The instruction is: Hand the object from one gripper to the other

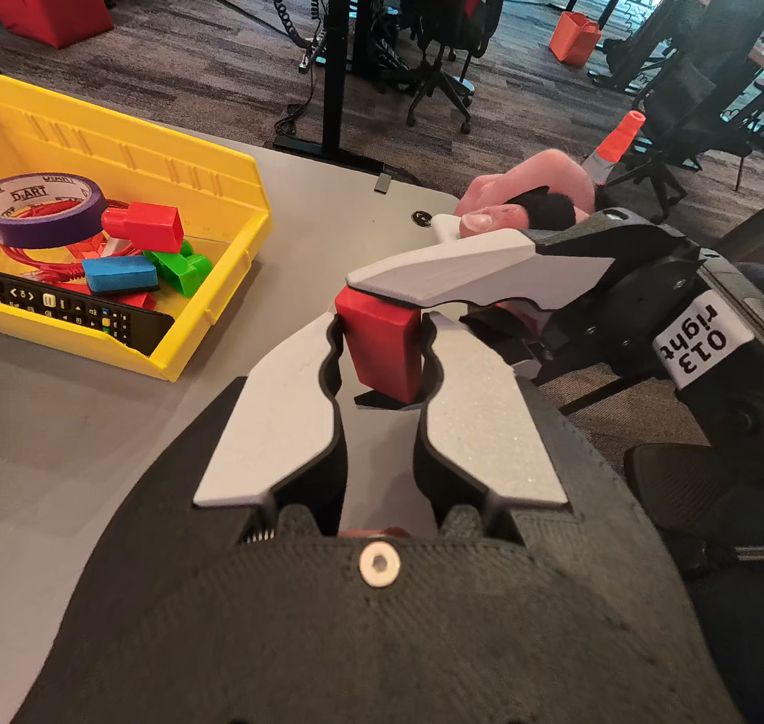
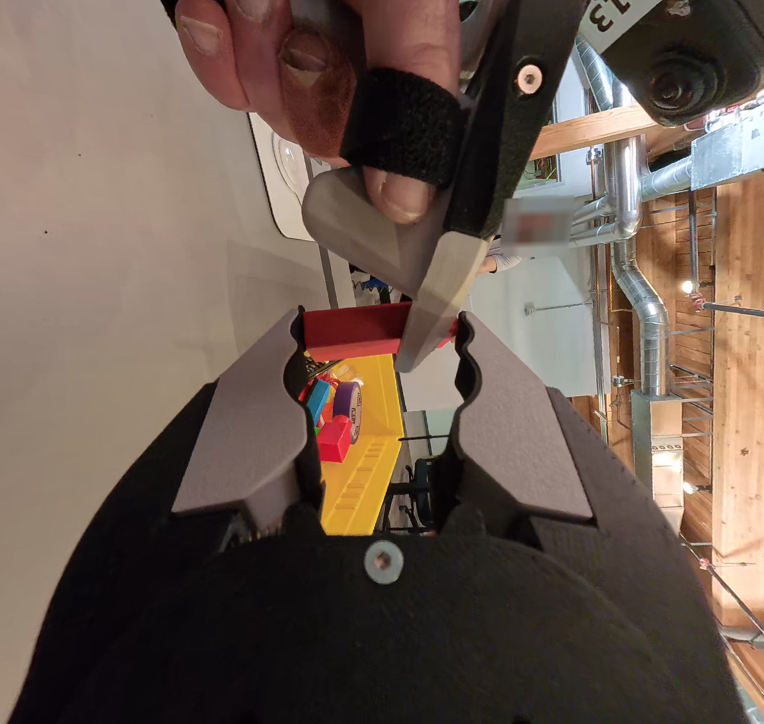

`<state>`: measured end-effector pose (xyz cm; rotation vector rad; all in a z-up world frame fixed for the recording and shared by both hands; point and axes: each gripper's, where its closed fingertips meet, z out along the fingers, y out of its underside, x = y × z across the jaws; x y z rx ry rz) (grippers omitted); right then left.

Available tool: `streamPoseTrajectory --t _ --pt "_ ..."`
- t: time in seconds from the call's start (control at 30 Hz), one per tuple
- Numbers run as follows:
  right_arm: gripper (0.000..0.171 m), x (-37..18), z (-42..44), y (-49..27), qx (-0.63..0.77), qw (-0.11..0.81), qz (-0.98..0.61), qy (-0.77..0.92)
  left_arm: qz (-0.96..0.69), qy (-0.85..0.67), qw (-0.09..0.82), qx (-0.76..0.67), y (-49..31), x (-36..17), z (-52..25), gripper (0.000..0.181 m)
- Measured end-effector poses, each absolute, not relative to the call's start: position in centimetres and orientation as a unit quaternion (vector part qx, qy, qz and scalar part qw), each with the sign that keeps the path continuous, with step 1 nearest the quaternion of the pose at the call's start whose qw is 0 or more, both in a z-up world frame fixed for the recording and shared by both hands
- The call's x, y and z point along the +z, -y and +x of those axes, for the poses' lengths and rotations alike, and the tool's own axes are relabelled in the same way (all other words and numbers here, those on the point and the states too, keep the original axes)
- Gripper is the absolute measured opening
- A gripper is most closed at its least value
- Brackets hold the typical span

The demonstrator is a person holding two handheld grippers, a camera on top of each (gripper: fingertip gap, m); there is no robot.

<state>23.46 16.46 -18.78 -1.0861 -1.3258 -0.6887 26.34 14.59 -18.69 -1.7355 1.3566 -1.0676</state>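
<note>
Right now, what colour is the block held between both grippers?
Red; the block shows best in the left wrist view.

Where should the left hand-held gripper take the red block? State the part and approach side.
On the red block, grip the two bare side faces, coming from the near end: the right hand-held gripper covers top and underside, leaving only those flat sides free.

My view of the red block [image 1: 382, 348] is partial: the right gripper's [image 1: 372, 332] upper finger covers its top. The yellow bin [image 1: 215, 191] runs off frame left.
</note>
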Motion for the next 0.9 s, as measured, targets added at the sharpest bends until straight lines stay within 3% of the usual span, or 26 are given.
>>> streamPoseTrajectory --t 0.37,0.57,0.73,0.9 --pt "0.069 -16.6 23.2 -14.9 -0.159 0.672 -0.487 0.535 -0.624 -0.514 0.337 -0.484 -13.2 -16.7 26.2 0.04" --pt "0.07 -12.7 22.6 -11.3 0.102 0.741 -0.458 0.481 -0.543 -0.45 0.305 -0.64 -11.7 -13.2 24.6 0.046" --pt "0.07 -9.0 23.0 -7.1 0.409 0.725 -0.365 0.417 -0.458 -0.402 0.24 -0.756 -9.7 -11.4 23.6 0.046" --pt "0.069 -8.9 22.9 -6.3 0.473 0.72 -0.311 0.402 -0.383 -0.375 0.189 -0.823 -7.1 -10.6 23.9 0.051"
